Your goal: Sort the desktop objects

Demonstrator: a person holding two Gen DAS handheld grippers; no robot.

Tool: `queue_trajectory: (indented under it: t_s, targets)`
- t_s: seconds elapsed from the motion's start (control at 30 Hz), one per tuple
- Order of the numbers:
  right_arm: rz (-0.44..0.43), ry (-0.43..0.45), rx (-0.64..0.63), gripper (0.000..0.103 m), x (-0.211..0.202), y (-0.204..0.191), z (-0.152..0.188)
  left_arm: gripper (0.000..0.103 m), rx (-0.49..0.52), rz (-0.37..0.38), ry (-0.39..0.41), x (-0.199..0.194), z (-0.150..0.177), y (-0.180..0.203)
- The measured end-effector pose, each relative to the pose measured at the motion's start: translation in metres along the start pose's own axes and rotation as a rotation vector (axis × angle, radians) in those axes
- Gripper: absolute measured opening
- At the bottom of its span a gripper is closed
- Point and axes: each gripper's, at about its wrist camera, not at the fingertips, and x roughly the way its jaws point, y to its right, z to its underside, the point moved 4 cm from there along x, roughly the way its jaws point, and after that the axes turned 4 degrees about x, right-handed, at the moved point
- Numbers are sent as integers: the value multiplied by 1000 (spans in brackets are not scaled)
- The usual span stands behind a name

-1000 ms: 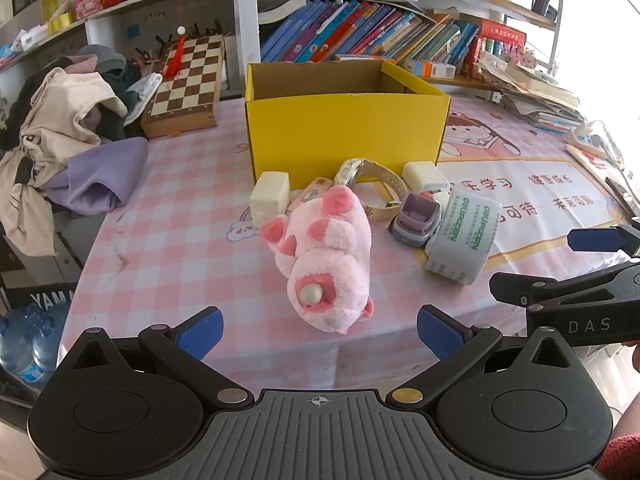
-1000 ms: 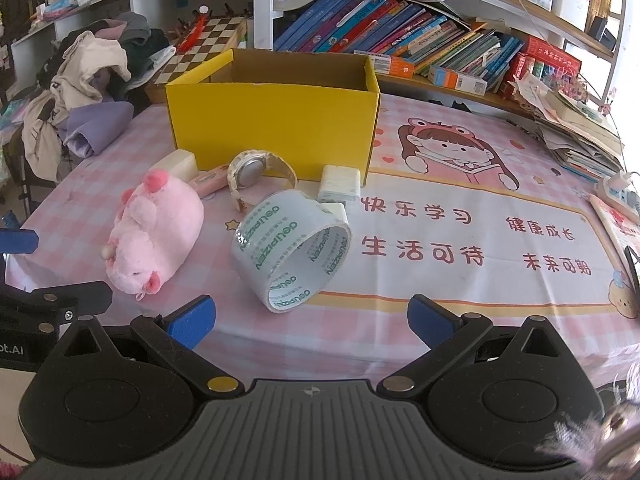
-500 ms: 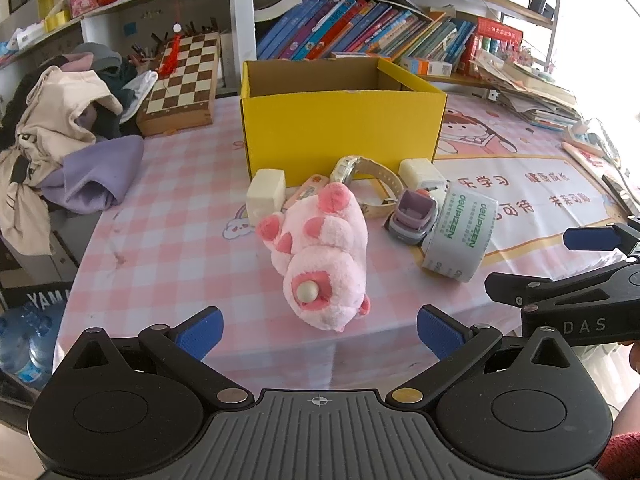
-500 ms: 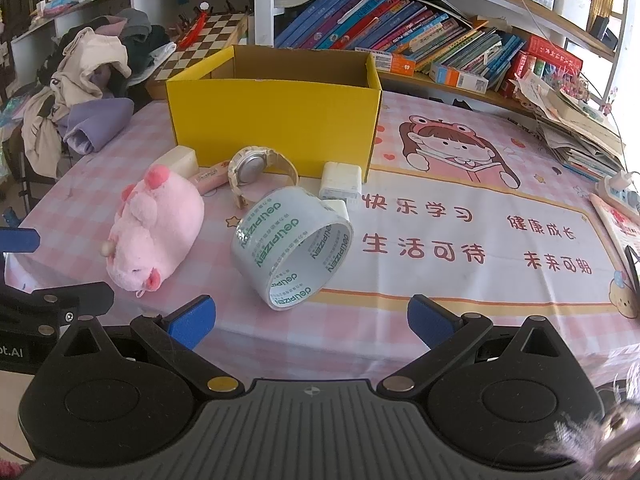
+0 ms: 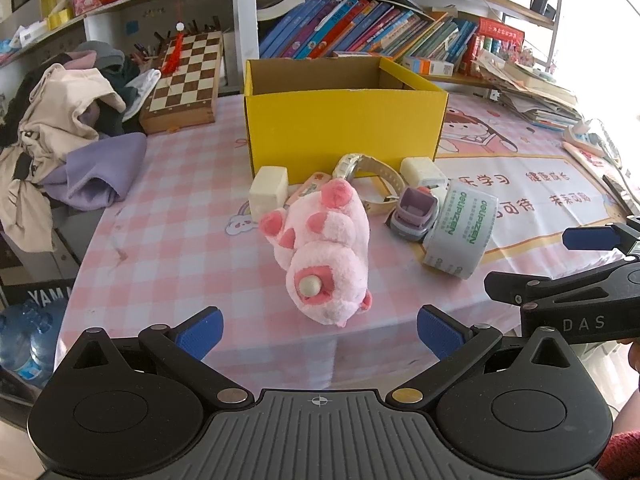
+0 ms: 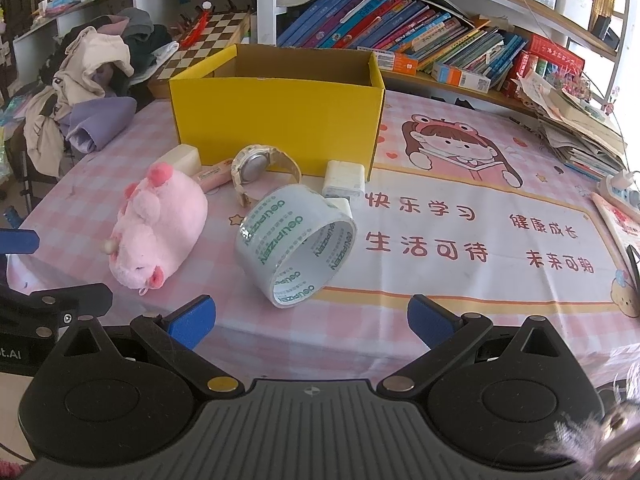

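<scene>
A pink plush pig [image 5: 326, 248] [image 6: 158, 226] lies on the checked tablecloth in front of an open yellow box [image 5: 344, 120] [image 6: 276, 120]. A roll of clear tape [image 5: 460, 228] [image 6: 296, 242] stands on edge to its right, beside a small purple toy car [image 5: 412, 214]. A white watch [image 5: 368, 170] [image 6: 256, 168], white adapters [image 5: 268, 196] [image 6: 344, 180] and a pink eraser [image 6: 212, 178] lie by the box's front wall. My left gripper [image 5: 318, 332] hovers open just short of the pig. My right gripper [image 6: 312, 322] is open in front of the tape.
A pile of clothes [image 5: 68, 128] and a chessboard [image 5: 186, 80] sit at the left back. Bookshelves [image 6: 420, 44] line the rear, with stacked papers [image 6: 580, 128] and a power strip [image 6: 622, 192] at the right edge. A water bottle [image 5: 24, 344] stands below the table's left edge.
Both grippers have drifted slightly closer to the table objects. Nothing on the table has moved and both stay open.
</scene>
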Motion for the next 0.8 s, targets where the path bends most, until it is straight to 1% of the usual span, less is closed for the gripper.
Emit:
queue_trajectory:
  t_s: [0.1,0.27,0.47,0.7,0.8]
  targets:
    - [2,-6,-2,103,1,-2,1,103,4,-5,-7,0,2,-1]
    - [31,-9,-6,103,3,-4,2,103,4,3,-14,1,3,-4]
    - [19,-2,-19,103,2,-6,-2,103,-15,5,-12,3,2,-7]
    - [1,-23,-14,103,8,-3,-3,103,-14,7,-20,6,2,-5]
    - [-3,-28,-24,103,10,-3,-4,103,-24,-10,-23,9,0,-6]
